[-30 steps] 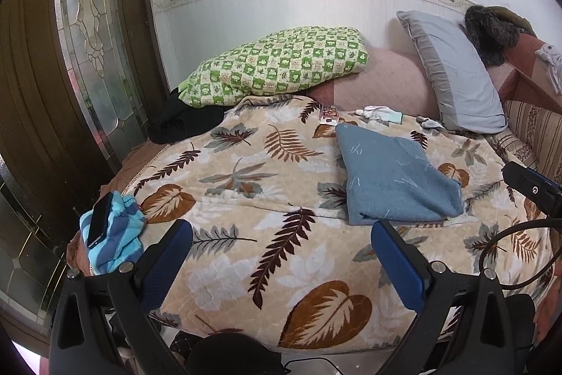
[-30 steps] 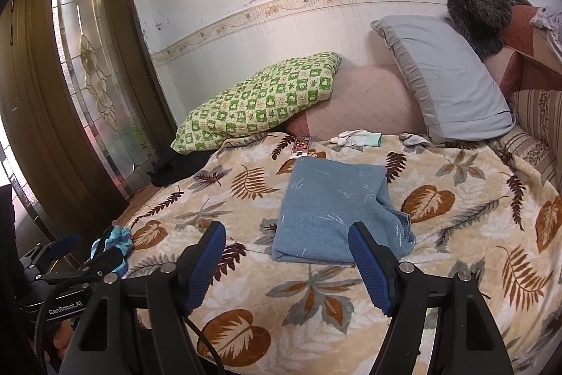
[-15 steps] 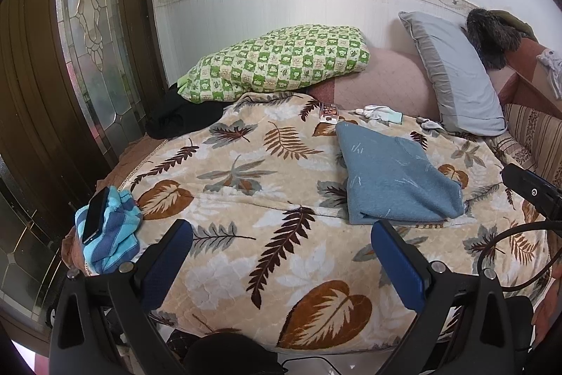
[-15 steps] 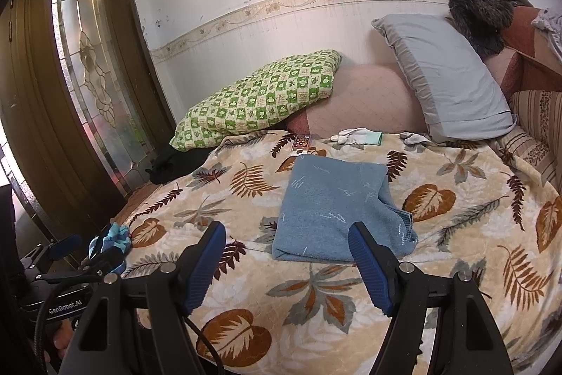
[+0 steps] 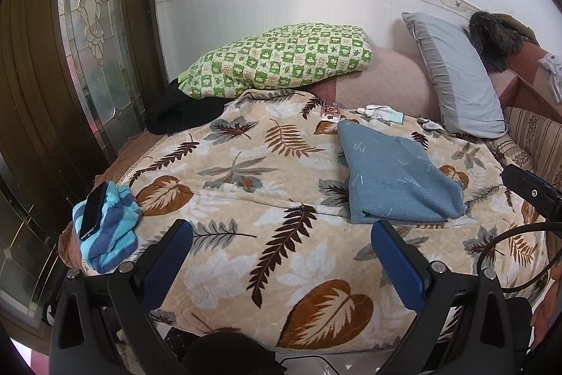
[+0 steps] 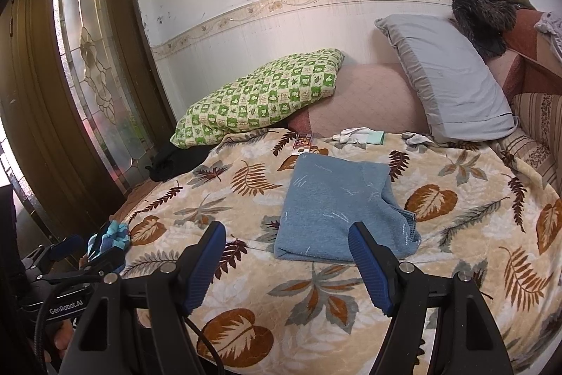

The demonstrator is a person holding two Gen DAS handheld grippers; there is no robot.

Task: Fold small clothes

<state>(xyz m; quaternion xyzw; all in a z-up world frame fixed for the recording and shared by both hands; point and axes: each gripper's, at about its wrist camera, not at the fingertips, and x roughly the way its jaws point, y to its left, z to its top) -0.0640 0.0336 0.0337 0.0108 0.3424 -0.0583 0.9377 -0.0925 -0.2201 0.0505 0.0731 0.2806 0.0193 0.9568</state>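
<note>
A blue knitted garment lies folded into a flat rectangle on the leaf-patterned blanket. My left gripper hovers open above the blanket's near edge, left of the garment, with nothing between its blue pads. My right gripper is open too, held just short of the garment's near edge without touching it. A striped blue cloth with a dark phone on top sits at the bed's left corner.
Against the wall lean a green checked pillow and a grey pillow. White gloves and a small card lie behind the garment. A dark cloth and a glass door are at left.
</note>
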